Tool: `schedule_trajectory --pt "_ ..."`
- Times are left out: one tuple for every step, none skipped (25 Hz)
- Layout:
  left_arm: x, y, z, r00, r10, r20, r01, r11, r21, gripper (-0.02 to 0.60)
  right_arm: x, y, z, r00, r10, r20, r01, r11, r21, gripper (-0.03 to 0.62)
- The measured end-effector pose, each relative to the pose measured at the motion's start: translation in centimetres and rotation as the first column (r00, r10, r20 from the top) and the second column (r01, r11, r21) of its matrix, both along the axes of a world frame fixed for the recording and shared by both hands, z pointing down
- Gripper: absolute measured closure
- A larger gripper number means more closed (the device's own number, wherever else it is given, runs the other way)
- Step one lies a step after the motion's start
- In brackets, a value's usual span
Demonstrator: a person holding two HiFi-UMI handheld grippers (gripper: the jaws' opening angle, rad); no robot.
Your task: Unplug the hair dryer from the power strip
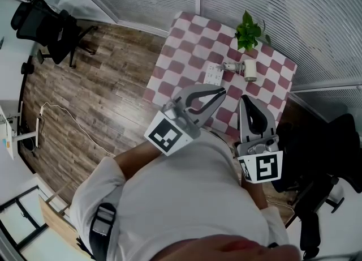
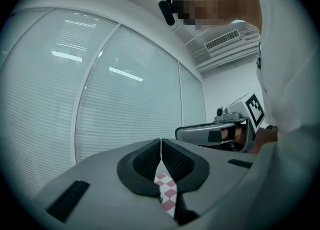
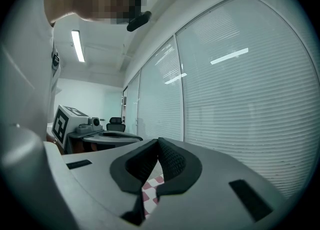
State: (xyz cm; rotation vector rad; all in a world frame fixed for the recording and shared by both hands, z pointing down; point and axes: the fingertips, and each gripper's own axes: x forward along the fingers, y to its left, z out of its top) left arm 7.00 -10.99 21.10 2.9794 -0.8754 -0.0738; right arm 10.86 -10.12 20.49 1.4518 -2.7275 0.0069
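Jaws pressed together, empty, on left gripper (image 1: 220, 90) and right gripper (image 1: 244, 99); hair dryer (image 1: 245, 69) lies just beside power strip (image 1: 213, 75) on the checked table (image 1: 186, 45) ahead, its plug likely stiff, so pinch the hard body, not the cord

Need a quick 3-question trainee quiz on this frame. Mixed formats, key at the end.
1. True or false: the hair dryer lies on the checkered table, beside the power strip.
2. What stands at the table's far corner? A) a plant B) a mug C) a lamp
3. Fill in: the left gripper and right gripper both have their jaws ___, with nothing between them.

Key: 1 true; 2 A; 3 shut.
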Motion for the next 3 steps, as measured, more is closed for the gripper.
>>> schedule_trajectory --pt "0.01 -0.02 -0.01 1.0 0.0 0.001 0.0 1.0 0.0 0.548 0.0 -0.01 -0.02 1.0 0.0 0.0 0.0 1.0 -0.001 0.563" --pt "0.02 -0.04 -0.01 1.0 0.001 0.002 -0.001 1.0 0.0 0.548 0.0 -0.02 -0.04 1.0 0.001 0.0 -0.001 1.0 -0.002 0.563" --pt "0.03 -0.06 0.0 1.0 0.001 0.002 -0.001 1.0 -0.001 0.548 0.01 -0.03 -0.05 1.0 0.001 -0.001 -0.001 1.0 -0.003 0.563"
